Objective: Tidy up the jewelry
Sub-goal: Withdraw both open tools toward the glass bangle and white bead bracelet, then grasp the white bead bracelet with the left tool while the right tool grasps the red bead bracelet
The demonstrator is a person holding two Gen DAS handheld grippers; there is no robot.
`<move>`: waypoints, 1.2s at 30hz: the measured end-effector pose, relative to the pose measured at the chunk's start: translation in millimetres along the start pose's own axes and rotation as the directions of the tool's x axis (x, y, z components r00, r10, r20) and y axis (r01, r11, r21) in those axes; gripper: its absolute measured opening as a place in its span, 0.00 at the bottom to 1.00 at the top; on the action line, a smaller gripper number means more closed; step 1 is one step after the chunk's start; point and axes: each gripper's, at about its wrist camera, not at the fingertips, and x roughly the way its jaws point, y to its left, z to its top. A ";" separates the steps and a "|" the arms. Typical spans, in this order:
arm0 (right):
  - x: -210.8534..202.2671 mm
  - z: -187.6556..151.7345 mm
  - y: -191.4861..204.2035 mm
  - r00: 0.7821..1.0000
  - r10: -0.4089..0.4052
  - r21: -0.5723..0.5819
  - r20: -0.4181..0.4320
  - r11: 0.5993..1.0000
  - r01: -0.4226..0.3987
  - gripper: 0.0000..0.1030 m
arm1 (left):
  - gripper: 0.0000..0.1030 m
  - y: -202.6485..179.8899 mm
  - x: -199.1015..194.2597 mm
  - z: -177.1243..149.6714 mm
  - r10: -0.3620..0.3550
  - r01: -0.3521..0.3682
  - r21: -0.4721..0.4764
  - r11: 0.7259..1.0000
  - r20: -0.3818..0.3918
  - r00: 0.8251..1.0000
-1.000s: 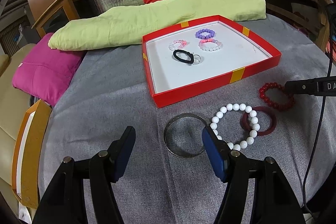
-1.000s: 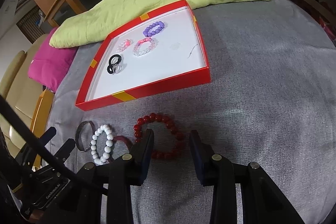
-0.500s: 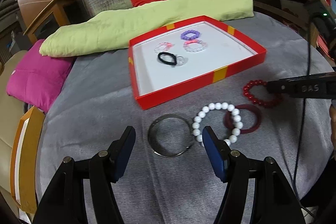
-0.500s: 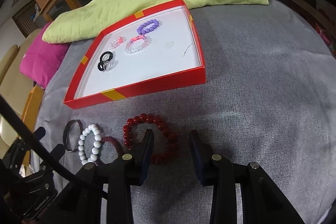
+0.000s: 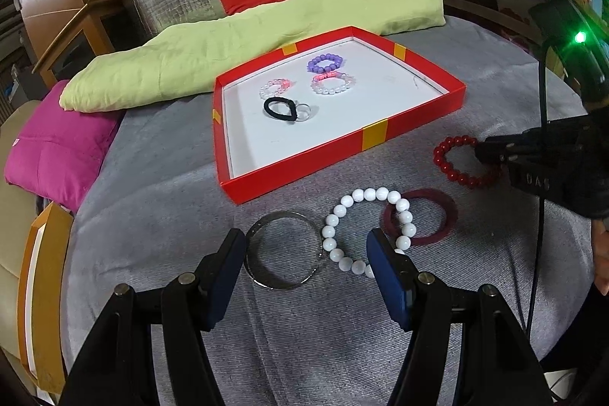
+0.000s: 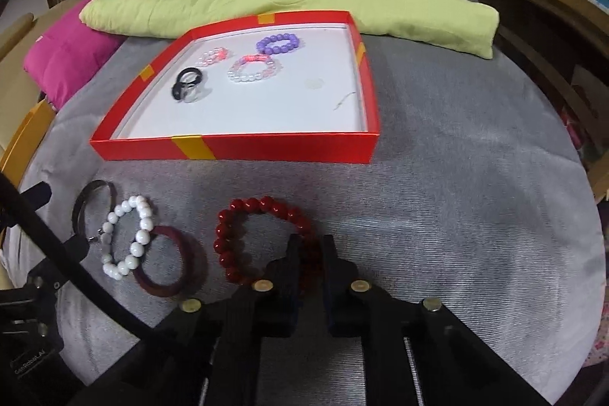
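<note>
Left wrist view: the left gripper [image 5: 306, 267] hovers wide open and empty over the silver bangle [image 5: 283, 250], which lies flat beside the white bead bracelet [image 5: 367, 231].

Right wrist view: the right gripper [image 6: 310, 255] is clamped on the red bead bracelet [image 6: 243, 238], which lies flat on the grey cloth [image 6: 456, 215] before the red tray [image 6: 236, 147], its long axis running toward the gripper.

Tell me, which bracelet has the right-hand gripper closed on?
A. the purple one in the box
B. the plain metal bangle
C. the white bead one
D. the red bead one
D: the right gripper has its fingers pinched together on the near side of the red bead bracelet, which lies on the grey cloth in front of the red box.
</note>
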 end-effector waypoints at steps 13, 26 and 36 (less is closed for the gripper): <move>1.5 2.5 -16.2 1.000 -0.001 0.060 -0.023 0.998 0.002 0.10 | 0.65 1.8 0.9 -3.4 -0.063 0.062 -0.013 0.998 -0.023 0.998; 4.0 2.7 -19.5 0.999 0.022 0.091 -0.039 0.996 -0.019 0.10 | 0.65 12.2 1.7 -13.7 -0.318 0.308 -0.141 0.941 -0.049 0.947; 2.1 0.8 -21.3 0.998 0.038 0.097 -0.042 0.995 -0.034 0.10 | 0.43 -1.2 16.3 -10.0 -0.372 0.361 -0.148 0.921 -0.057 0.927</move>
